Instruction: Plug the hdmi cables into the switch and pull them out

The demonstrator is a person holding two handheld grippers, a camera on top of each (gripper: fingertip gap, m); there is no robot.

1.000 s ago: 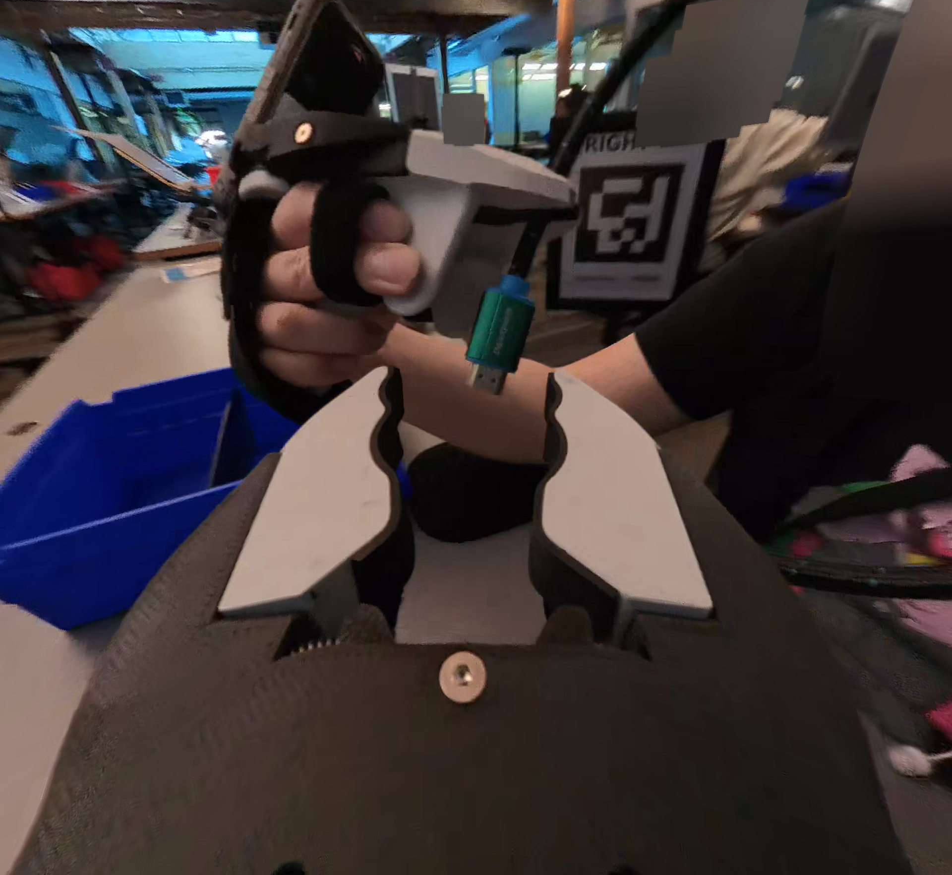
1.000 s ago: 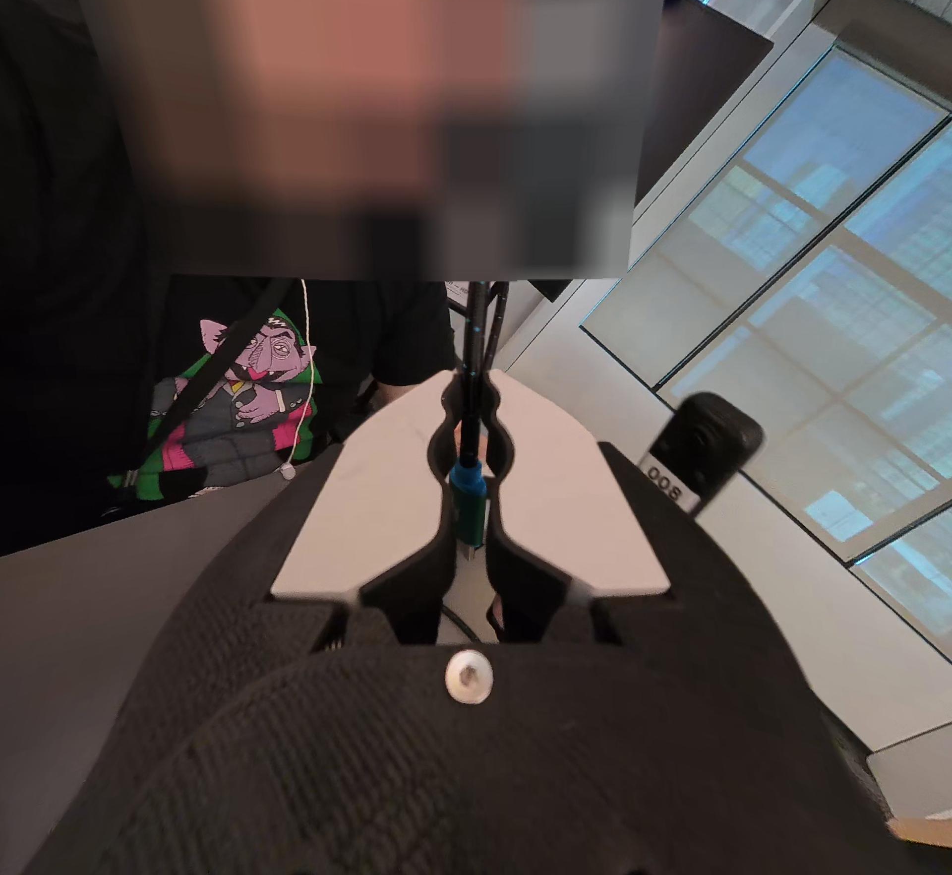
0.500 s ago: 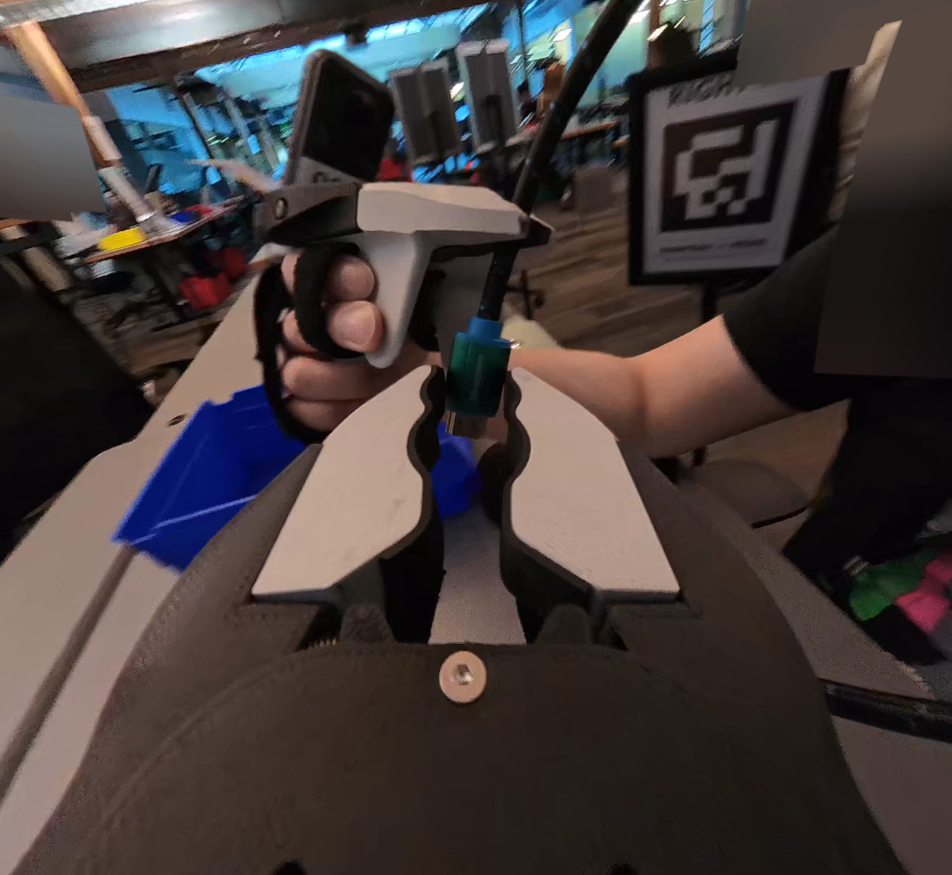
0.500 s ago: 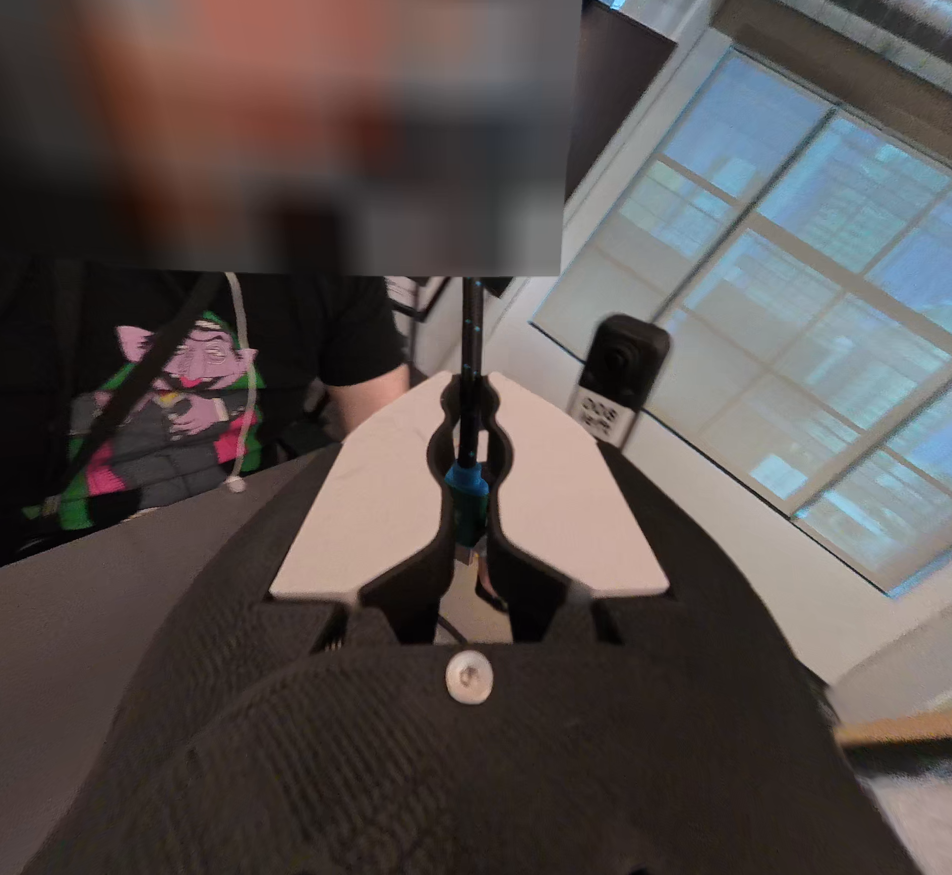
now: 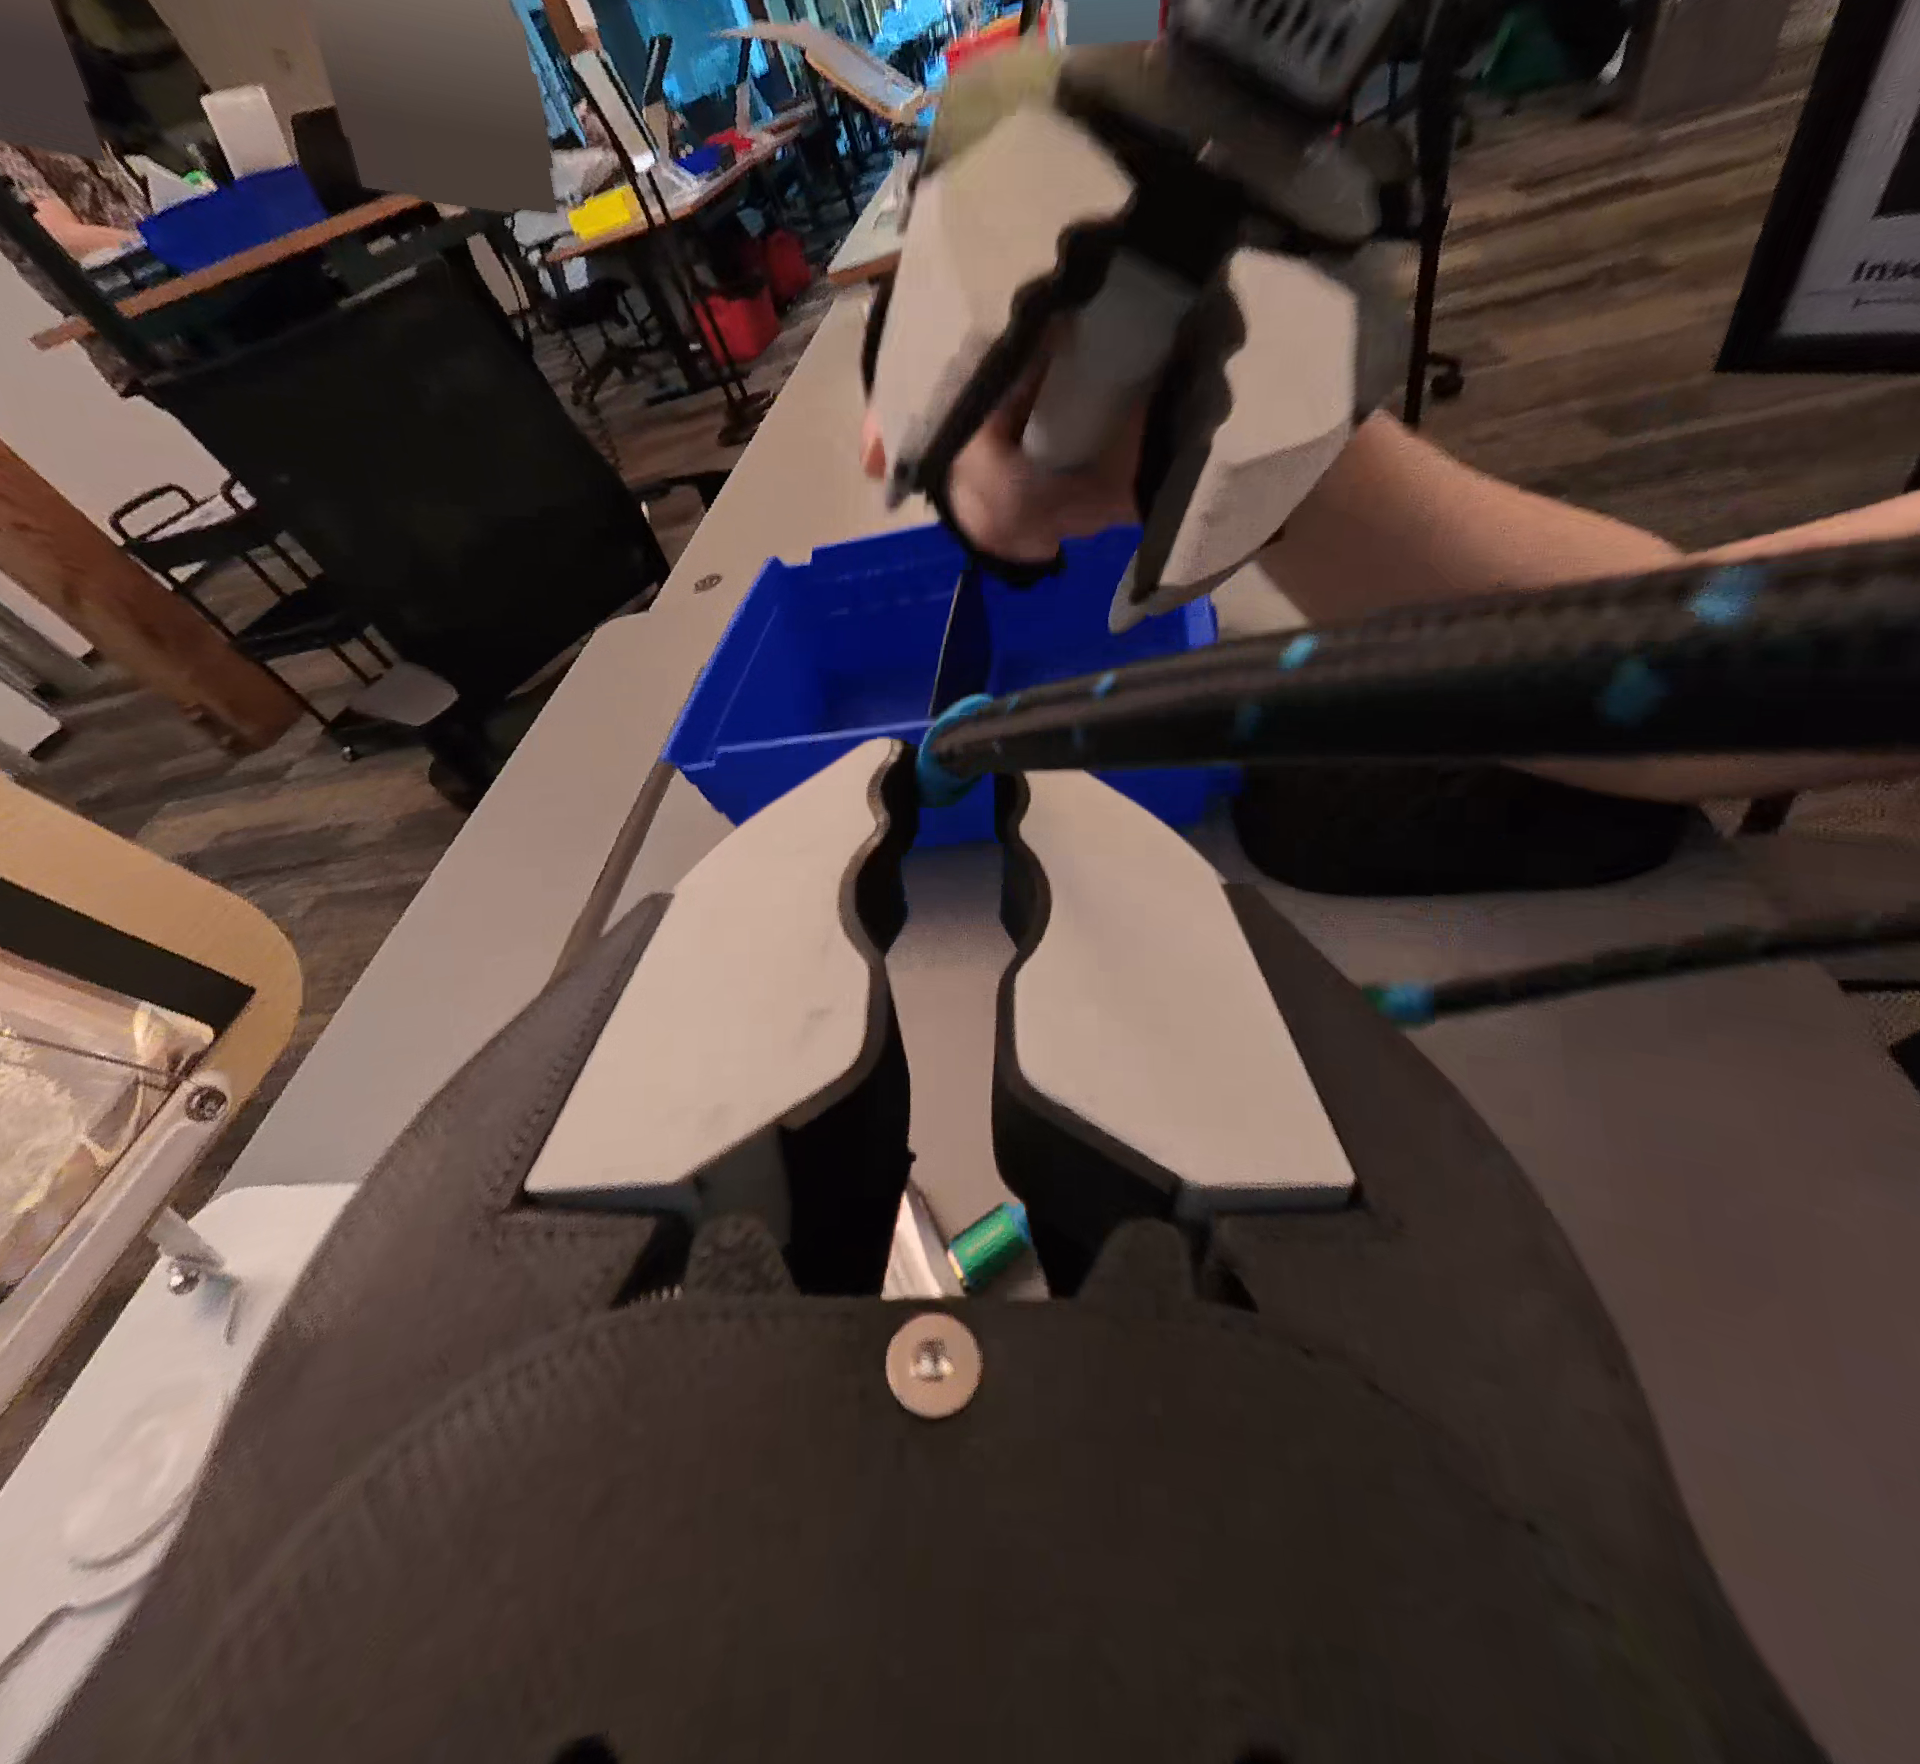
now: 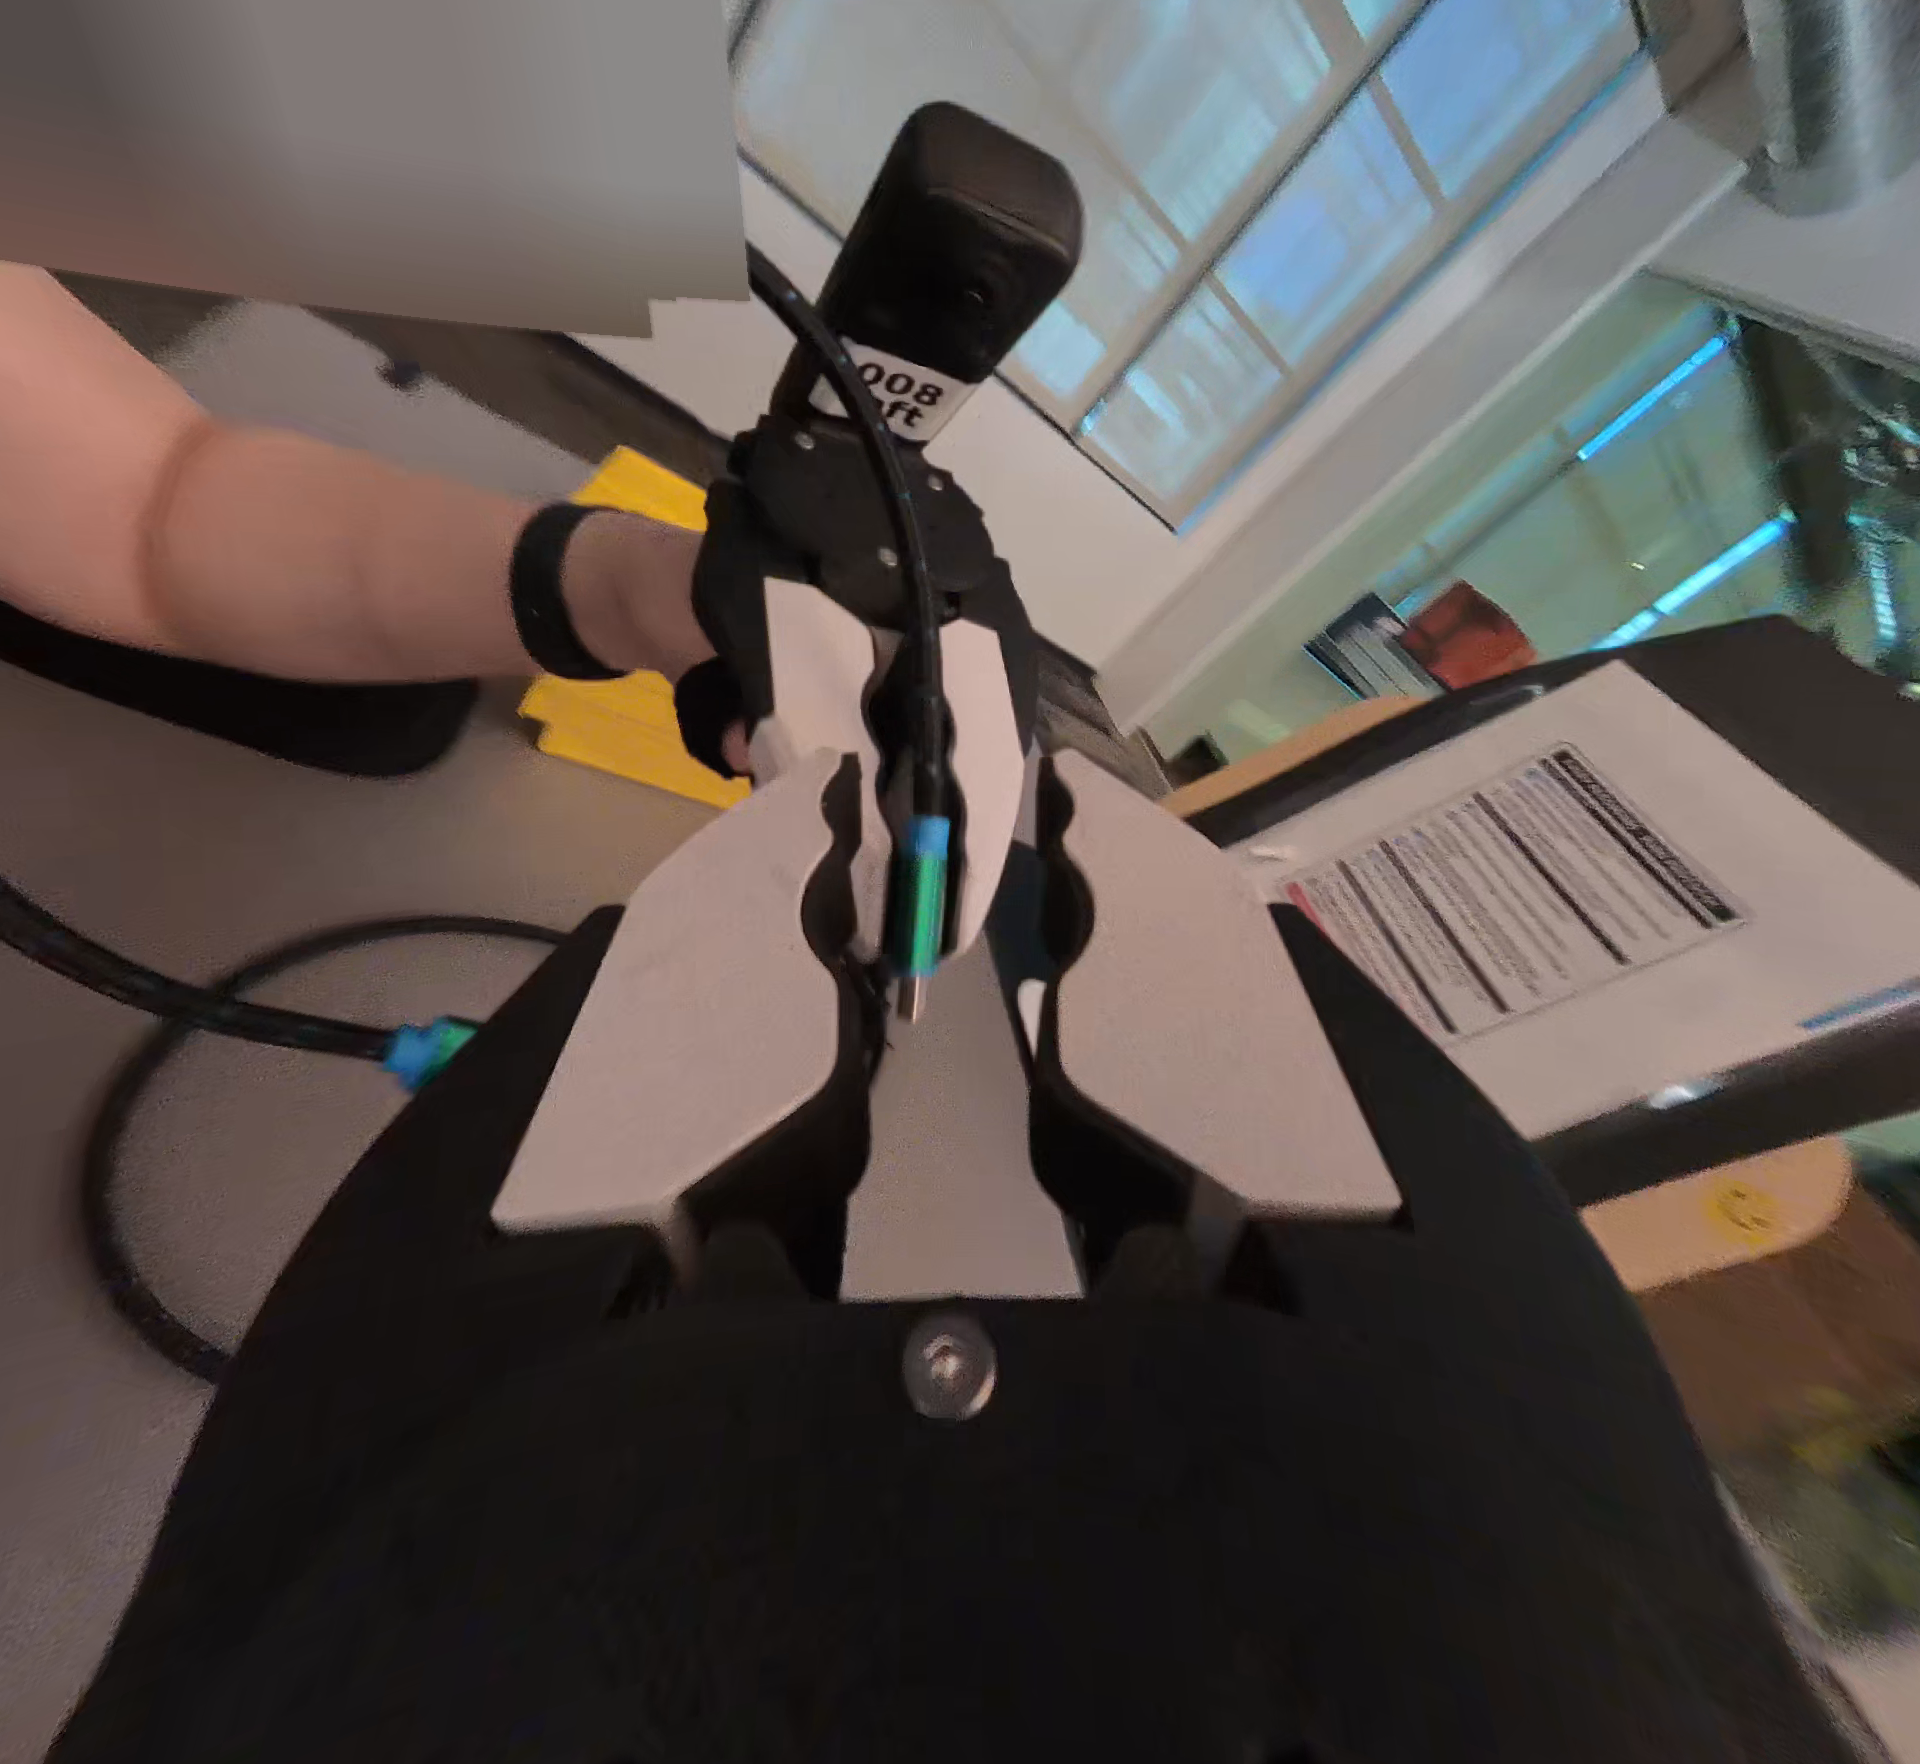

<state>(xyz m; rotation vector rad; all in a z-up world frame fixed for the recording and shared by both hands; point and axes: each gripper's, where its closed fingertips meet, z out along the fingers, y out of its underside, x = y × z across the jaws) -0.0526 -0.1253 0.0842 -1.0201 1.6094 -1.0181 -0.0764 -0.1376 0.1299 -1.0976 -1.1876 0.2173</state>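
Observation:
My left gripper point(image 5: 948, 769) is shut on a black braided HDMI cable point(image 5: 1455, 686), pinching it at the blue collar by the plug. From the right wrist view the left gripper point(image 6: 920, 945) points down at me, with the green plug point(image 6: 920, 893) hanging between its fingers. My right gripper point(image 6: 945, 779) is open and empty, its fingers on either side of the left gripper's tips. It shows open in the left wrist view point(image 5: 1023, 540). A second green and blue plug point(image 6: 421, 1054) lies on the grey table. I cannot make out the switch.
A blue bin point(image 5: 831, 675) stands on the table beyond the left gripper. Yellow blocks point(image 6: 613, 727) lie behind the left hand. A white box with a printed label point(image 6: 1507, 883) is at the right. A loop of cable point(image 6: 135, 1143) lies at the left.
The right gripper has opened and let go of the cable plug. The left gripper has closed on the cable near the plug. Both views have swung down towards the table.

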